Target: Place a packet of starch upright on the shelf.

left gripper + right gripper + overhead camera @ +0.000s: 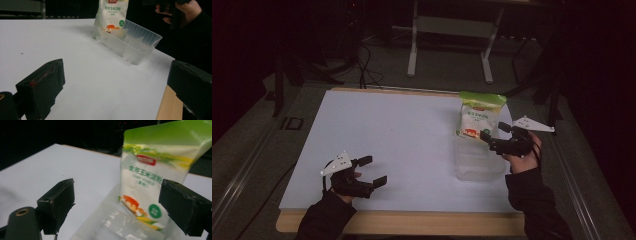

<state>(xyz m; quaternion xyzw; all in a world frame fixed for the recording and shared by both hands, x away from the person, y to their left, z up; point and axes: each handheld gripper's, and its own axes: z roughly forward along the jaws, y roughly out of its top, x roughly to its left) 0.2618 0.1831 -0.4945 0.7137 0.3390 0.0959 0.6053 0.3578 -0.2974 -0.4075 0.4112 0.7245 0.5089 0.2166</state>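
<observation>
A green-and-white bag of corn starch (479,115) stands upright at the far end of a clear plastic bin (477,162) on the right of the white table. My right gripper (495,131) hovers open just in front of the bag (152,182), jaws spread either side of it without touching. The bin's near wall (110,222) lies below those jaws. My left gripper (373,171) rests open near the table's front left, nothing between its jaws. From there the bag (112,15) and bin (132,42) stand far ahead, with the right hand (180,10) above them.
The white table top (402,145) has a wooden front edge (412,222). A metal-legged stand (452,30) and cables lie on the dark floor beyond the table. A wide bare stretch of table separates the two grippers.
</observation>
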